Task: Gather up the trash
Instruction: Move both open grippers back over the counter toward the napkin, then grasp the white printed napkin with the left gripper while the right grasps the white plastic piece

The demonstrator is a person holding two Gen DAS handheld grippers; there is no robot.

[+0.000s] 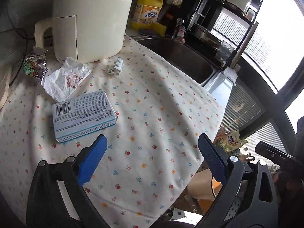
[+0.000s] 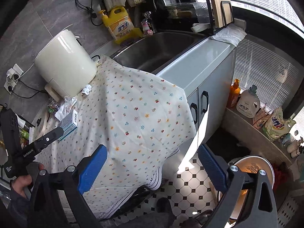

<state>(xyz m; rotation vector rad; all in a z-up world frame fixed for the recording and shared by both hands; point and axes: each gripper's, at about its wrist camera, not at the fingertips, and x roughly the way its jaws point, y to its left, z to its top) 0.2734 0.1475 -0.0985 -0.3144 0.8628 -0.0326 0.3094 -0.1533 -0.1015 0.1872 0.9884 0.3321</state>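
Note:
Trash lies on a flowered cloth [image 1: 152, 114] over the counter: a blue-white carton [image 1: 83, 114], a crumpled white wrapper [image 1: 66, 77], a shiny foil wrapper [image 1: 34, 66] and a small white plastic piece [image 1: 115, 67]. My left gripper [image 1: 152, 152] is open and empty, hovering just right of the carton. My right gripper [image 2: 152, 163] is open and empty, over the cloth's hanging edge. In the right wrist view the carton [image 2: 69, 122], white wrapper [image 2: 65, 107] and plastic piece [image 2: 86, 90] lie at far left, with the left gripper's finger [image 2: 47, 138] beside the carton.
A cream appliance [image 1: 91, 19] stands behind the trash. A steel sink [image 2: 161, 47] lies to the right, with a yellow detergent bottle [image 2: 119, 24] behind it. A round bin [image 2: 252, 172] stands on the tiled floor below my right gripper. Bottles line a ledge [image 2: 247, 104].

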